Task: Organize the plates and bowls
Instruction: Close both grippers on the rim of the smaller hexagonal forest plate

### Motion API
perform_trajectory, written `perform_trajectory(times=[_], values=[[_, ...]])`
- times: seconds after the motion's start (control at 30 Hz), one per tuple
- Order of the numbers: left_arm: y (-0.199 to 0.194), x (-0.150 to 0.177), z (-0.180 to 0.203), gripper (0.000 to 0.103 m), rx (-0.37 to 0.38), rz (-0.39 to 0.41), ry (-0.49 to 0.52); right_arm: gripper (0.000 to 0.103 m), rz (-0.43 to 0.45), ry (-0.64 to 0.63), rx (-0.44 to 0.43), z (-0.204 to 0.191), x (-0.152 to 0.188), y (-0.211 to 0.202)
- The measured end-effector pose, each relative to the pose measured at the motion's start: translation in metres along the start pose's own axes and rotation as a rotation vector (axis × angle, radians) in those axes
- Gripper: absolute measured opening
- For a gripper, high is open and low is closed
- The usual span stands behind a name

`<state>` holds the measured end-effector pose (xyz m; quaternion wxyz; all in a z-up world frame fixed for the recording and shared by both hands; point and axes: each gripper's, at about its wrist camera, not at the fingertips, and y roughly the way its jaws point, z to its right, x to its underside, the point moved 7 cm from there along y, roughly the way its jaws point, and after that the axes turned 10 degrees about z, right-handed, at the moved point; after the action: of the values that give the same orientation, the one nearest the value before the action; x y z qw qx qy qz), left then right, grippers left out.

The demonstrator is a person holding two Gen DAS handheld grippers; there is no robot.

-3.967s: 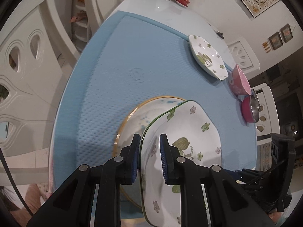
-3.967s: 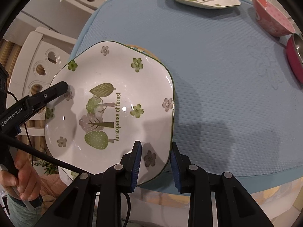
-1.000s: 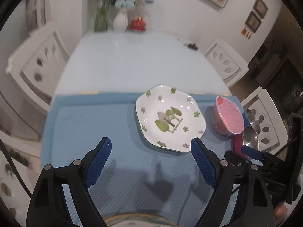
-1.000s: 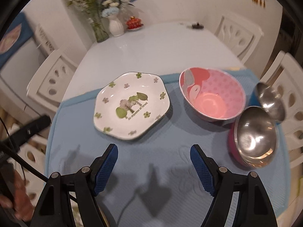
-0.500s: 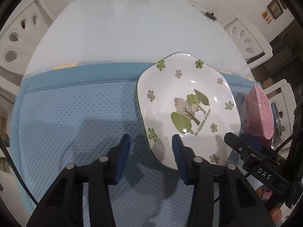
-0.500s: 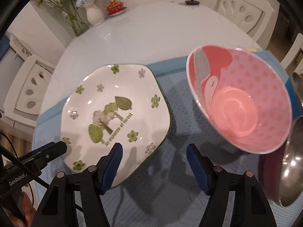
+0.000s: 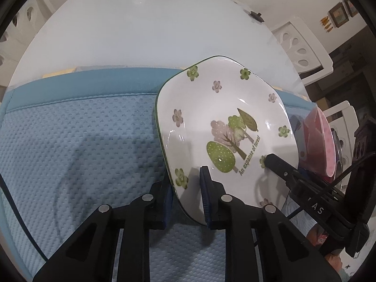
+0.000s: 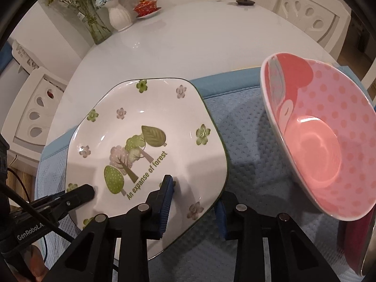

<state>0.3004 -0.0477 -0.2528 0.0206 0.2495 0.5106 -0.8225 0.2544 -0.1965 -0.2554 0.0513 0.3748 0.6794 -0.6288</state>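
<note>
A white plate with green trees and flowers (image 7: 223, 122) (image 8: 145, 141) lies on the blue mat (image 7: 82, 141). My left gripper (image 7: 185, 197) has its jaws closing tight on the plate's near left rim, one pad under the rim and one on the inner face. My right gripper (image 8: 193, 205) is closing on the near right rim, with the rim pinched between its pads. Each gripper's finger shows on the plate in the other view: the right gripper (image 7: 270, 159) and the left gripper (image 8: 87, 191).
A pink dotted bowl (image 8: 317, 141) (image 7: 322, 141) stands just right of the plate. A steel bowl inside a red one (image 8: 366, 246) is at the right edge. A vase (image 8: 119, 16), a red lidded cup (image 8: 146, 7) and white chairs (image 8: 35, 117) ring the white table (image 8: 199, 42).
Both grippers came down from above the mat to the flowered plate. Their jaws went from wide open to closed on its near rim.
</note>
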Motion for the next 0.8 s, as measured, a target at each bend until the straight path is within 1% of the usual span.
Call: perform_trajectory(times=[0.1,0.2,0.27,0.37,0.5,0.57,0.67,0.8], values=[[-0.002,0.001,0.002,0.018,0.006,0.013,0.022,0.030,-0.001,-0.037,-0.030,-0.004,0.004,-0.003],[-0.007,0.003,0.005,0.019,0.017,0.018,0.040,0.029,-0.003,-0.079,-0.069,-0.015,0.014,-0.010],[-0.011,0.004,0.004,0.019,0.012,0.020,0.048,0.029,0.017,-0.109,-0.065,-0.023,0.020,-0.017],[-0.015,0.006,-0.008,0.016,0.011,0.010,0.024,0.029,0.001,-0.099,-0.093,-0.027,0.028,-0.023],[-0.019,-0.001,-0.012,0.015,0.009,0.023,0.030,0.029,-0.016,-0.083,-0.077,-0.019,0.029,-0.019],[-0.016,-0.002,-0.011,0.015,0.003,0.012,0.044,0.030,-0.010,-0.076,-0.035,-0.005,0.023,-0.021],[-0.009,-0.001,-0.009,0.015,0.017,-0.014,0.035,0.031,-0.028,-0.031,-0.028,0.008,0.011,-0.012],[-0.007,0.001,-0.007,0.016,0.020,-0.011,0.037,0.032,-0.020,-0.021,-0.002,0.012,-0.002,0.002]])
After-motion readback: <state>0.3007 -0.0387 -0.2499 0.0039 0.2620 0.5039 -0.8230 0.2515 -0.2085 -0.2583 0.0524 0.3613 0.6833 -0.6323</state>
